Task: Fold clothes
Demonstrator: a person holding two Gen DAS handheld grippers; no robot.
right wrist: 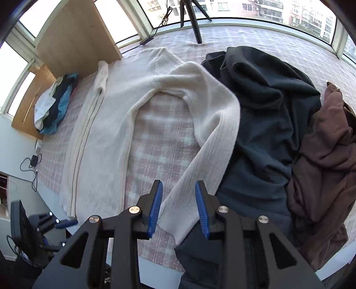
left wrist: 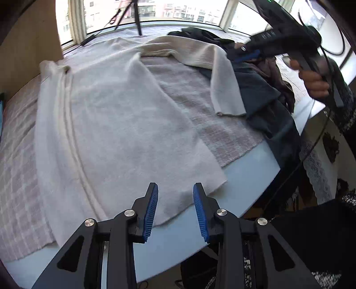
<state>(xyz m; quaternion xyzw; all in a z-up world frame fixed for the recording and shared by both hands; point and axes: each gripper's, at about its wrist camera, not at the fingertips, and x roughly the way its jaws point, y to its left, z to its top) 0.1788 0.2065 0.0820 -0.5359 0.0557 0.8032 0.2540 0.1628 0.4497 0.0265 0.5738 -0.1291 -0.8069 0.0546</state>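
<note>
A cream zip-front sweater [right wrist: 106,124] lies spread flat on a pink checked blanket [right wrist: 162,137] covering the surface [left wrist: 249,169]. Its body rests on the left, zipper running near to far, and one sleeve [right wrist: 207,142] bends away to the right, its cuff coming back toward the near edge.

The left tongs [left wrist: 175,200] hover over the sweater's near hem, jaws apart and nothing between them. The right tongs [right wrist: 179,200] hang just above the sleeve's cuff end; their jaws stand apart on either side of the sleeve, pads not pressing it.

To the right of the sleeve sits a heap of dark grey-blue clothing [right wrist: 267,115], with a brown garment [right wrist: 324,166] beyond it. A small pile of blue and white clothes [right wrist: 53,106] lies at the far left by a wooden board [right wrist: 75,37]. A tripod [right wrist: 193,15] stands by the far windows.
</note>
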